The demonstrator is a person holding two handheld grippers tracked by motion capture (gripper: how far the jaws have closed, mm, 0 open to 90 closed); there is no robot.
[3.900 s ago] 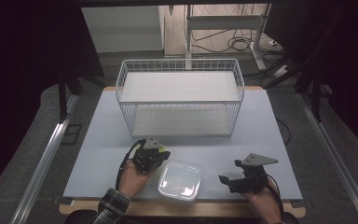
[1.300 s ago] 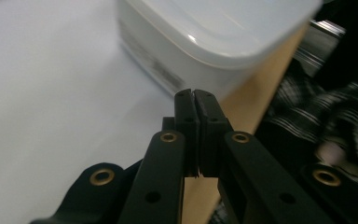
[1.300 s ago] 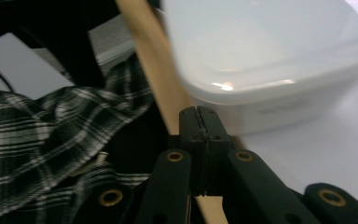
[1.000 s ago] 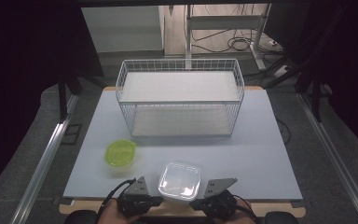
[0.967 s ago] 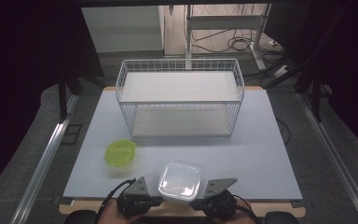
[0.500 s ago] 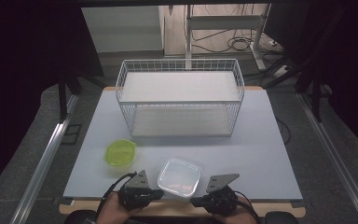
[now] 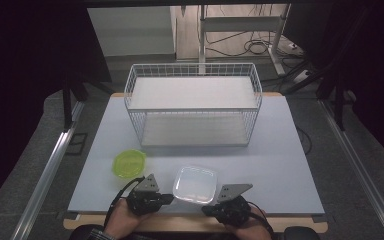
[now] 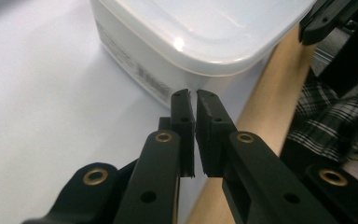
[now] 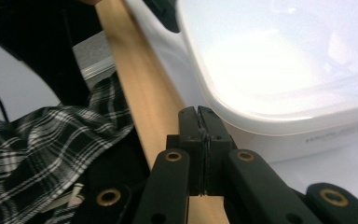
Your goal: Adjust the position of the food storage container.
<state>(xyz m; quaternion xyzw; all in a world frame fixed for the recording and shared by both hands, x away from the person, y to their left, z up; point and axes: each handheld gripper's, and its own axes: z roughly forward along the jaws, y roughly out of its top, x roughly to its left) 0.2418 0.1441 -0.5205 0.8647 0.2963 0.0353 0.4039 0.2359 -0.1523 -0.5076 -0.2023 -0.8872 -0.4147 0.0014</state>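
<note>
At the table's near edge: both grippers flank one container, neither holding it.
Left gripper [image 7: 166, 199]: jaws nearly together, pinching nothing, tips just short of the container's wall.
Clear square plastic container with lid [image 7: 195, 184]: sits flat on the pale table [image 7: 280, 165], near its wooden front edge, between the two grippers.
Right gripper [image 7: 209, 209]: jaws pressed together, empty, just beside the container's near corner.
Progress: judged barely begun; no grasp or lift made yet.
Surroundings: small lime-green plastic bowl [image 7: 129, 163] to the left; white wire basket [image 7: 194, 107] beyond; neither blocks the container.
</note>
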